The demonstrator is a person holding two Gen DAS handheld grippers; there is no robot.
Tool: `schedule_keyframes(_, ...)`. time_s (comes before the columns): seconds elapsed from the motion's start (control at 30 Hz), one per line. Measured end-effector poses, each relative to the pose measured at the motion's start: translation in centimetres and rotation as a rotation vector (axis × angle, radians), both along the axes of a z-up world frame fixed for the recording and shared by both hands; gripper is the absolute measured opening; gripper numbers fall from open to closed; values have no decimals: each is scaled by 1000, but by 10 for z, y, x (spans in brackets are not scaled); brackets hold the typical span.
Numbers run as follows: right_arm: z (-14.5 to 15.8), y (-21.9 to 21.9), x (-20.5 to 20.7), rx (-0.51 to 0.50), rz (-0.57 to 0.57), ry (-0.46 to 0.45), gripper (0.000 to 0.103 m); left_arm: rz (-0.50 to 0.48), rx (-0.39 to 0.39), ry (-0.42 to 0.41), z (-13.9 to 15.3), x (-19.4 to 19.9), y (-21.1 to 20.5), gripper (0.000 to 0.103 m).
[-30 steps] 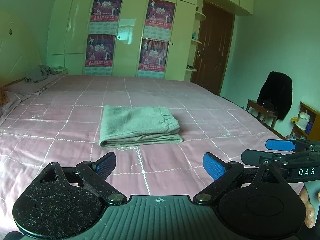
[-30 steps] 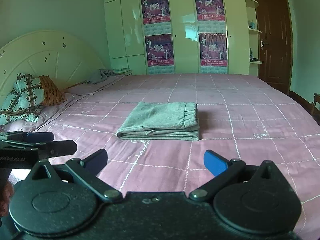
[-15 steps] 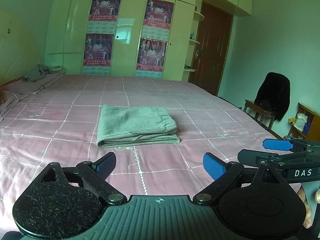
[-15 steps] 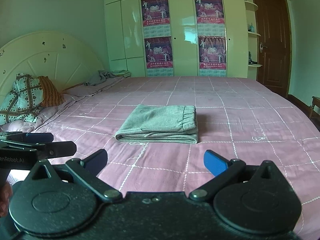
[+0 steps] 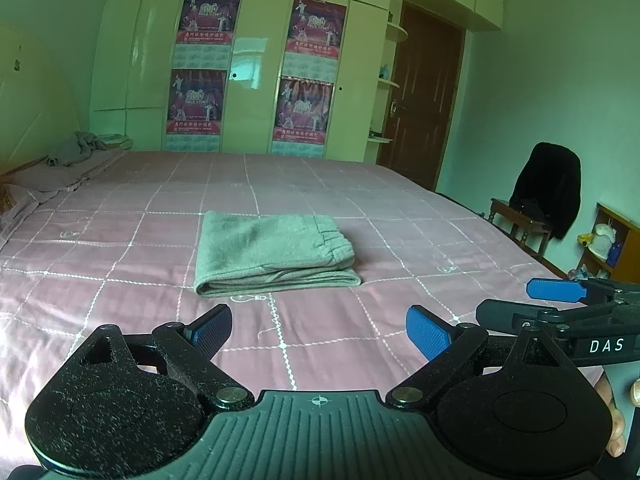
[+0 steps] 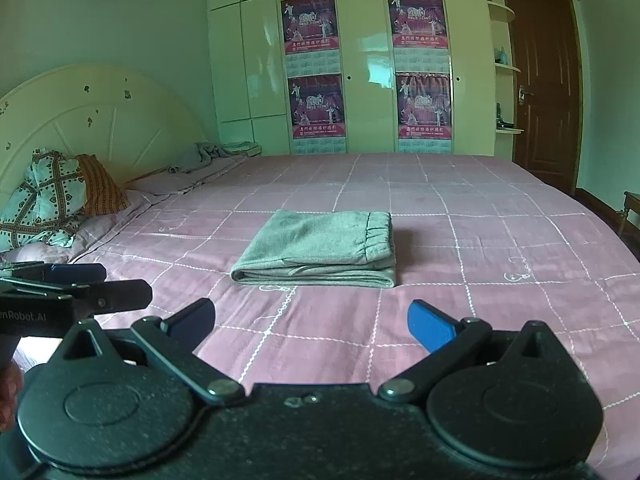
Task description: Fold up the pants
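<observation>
Pants [image 5: 272,252] folded mid-bed [image 5: 400,216]; both hand-held grippers [image 5: 319,332] [image 6: 312,320] spread wide, empty, well short

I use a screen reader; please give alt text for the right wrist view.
Folded grey pants lie on a pink checked bedspread, beyond the open, empty right gripper. The left gripper enters at left.

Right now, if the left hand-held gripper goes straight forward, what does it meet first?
Probably the folded pants on the bedspread, ahead of the open left hand-held gripper; height above the bed is unclear.
</observation>
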State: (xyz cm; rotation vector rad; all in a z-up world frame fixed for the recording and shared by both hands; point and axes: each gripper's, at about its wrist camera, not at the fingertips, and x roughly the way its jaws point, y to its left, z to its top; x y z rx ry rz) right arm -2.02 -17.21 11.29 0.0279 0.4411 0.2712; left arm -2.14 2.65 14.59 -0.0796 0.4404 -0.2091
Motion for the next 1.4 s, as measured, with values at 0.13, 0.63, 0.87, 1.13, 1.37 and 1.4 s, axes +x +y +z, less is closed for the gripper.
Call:
schedule_keyframes(0.13, 1, -1, 0, 3, -3, 1, 103, -2, 0, 1, 1, 0, -1, 93)
schedule_keyframes(0.63, 2, -1, 0, 2, -3, 1, 103, 0, -2, -4, 2, -1, -1, 93)
schedule_keyframes(0.87, 3, -1, 0, 1, -2, 0, 103, 2, -1, -4, 3, -1, -1, 93)
schedule_keyframes(1.13, 3, -1, 0, 2, 0, 1, 103, 1, -1, -2, 3, -1, -1, 93)
schedule_keyframes(1.37, 2, -1, 0, 0, 0, 1, 103, 3, 0, -6, 3, 0, -1, 93)
schedule_keyframes(1.4, 2, -1, 0, 1, 1, 2, 103, 2, -1, -6, 3, 0, -1, 93)
